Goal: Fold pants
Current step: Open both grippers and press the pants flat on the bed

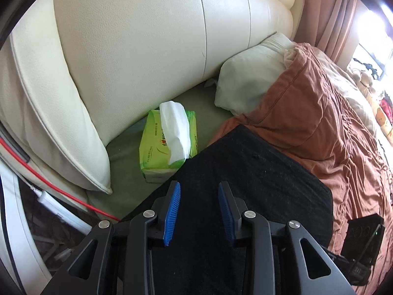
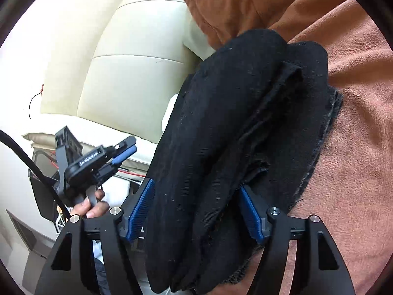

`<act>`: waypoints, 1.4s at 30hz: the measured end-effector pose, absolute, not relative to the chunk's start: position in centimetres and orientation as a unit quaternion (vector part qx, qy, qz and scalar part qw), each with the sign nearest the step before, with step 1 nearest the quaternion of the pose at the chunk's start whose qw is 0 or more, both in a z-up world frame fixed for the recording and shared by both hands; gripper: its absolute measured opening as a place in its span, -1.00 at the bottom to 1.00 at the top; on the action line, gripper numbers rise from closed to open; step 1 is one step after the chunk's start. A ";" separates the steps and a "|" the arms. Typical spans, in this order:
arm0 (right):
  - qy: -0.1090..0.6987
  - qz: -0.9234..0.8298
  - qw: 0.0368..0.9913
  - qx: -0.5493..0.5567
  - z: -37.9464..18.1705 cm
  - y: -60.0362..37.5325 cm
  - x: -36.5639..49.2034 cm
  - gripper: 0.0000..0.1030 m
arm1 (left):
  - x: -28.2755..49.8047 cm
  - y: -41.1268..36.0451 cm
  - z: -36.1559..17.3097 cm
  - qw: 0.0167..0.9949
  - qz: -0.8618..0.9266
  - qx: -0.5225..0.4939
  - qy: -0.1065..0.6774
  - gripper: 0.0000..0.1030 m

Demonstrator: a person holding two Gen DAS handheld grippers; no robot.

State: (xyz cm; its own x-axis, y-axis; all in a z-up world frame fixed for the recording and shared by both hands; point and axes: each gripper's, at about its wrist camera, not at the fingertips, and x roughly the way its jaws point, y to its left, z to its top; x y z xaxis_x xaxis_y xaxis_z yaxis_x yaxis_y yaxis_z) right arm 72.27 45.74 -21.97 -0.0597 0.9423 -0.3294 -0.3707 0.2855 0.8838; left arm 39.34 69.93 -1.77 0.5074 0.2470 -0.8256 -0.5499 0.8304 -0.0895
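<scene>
The black pants [image 1: 258, 177] lie folded in a thick bundle on the rust-brown bedspread [image 1: 331, 127]. My left gripper [image 1: 199, 186] hovers over their near edge, jaws open and empty. In the right wrist view the bundle [image 2: 221, 135] shows several stacked layers, and my right gripper [image 2: 196, 186] has its blue pads [image 2: 141, 209] on both sides of the thick stack, closed on it. The left gripper [image 2: 122, 152] also shows in that view at the left, held in a hand, away from the pants.
A green tissue pack [image 1: 169, 142] with a white tissue sticking out lies just beyond the pants by the cream padded headboard [image 1: 147, 36]. A white pillow [image 1: 250, 81] lies at the head. A red cable [image 1: 49, 184] runs at left.
</scene>
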 end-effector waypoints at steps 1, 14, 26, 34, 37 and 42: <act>0.509 0.522 0.623 0.283 -22.0 45.9 72.5 0.29 | 38.6 69.8 -1.8 0.850 0.235 -0.177 0.437 -0.32; 0.436 0.492 0.743 0.123 -15.9 48.6 69.7 -0.36 | 35.4 67.9 -7.0 0.828 0.230 -0.185 0.477 -0.33; 0.398 0.470 0.783 0.092 -10.9 45.3 69.0 -0.15 | 34.6 66.1 -4.3 0.843 0.223 -0.181 0.456 -0.32; 0.327 0.509 0.796 -0.017 -8.3 48.2 68.9 -0.17 | 34.8 66.1 -4.6 0.845 0.222 -0.180 0.452 -0.32; 0.310 0.510 0.800 -0.063 -9.5 49.3 69.1 -0.34 | 35.1 66.2 -5.1 0.845 0.216 -0.189 0.452 -0.32; 0.312 0.515 0.793 -0.095 -11.8 51.4 69.4 -0.55 | 35.4 65.6 -5.7 0.855 0.203 -0.181 0.442 -0.32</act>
State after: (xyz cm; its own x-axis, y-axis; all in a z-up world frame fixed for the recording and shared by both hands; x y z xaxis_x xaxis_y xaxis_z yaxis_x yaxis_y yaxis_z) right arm 69.36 51.39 -11.78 0.2748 0.7577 -0.5919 -0.8757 0.4515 0.1714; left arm 35.38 65.60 -5.73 0.5260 0.1869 -0.8297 -0.5069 0.8522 -0.1294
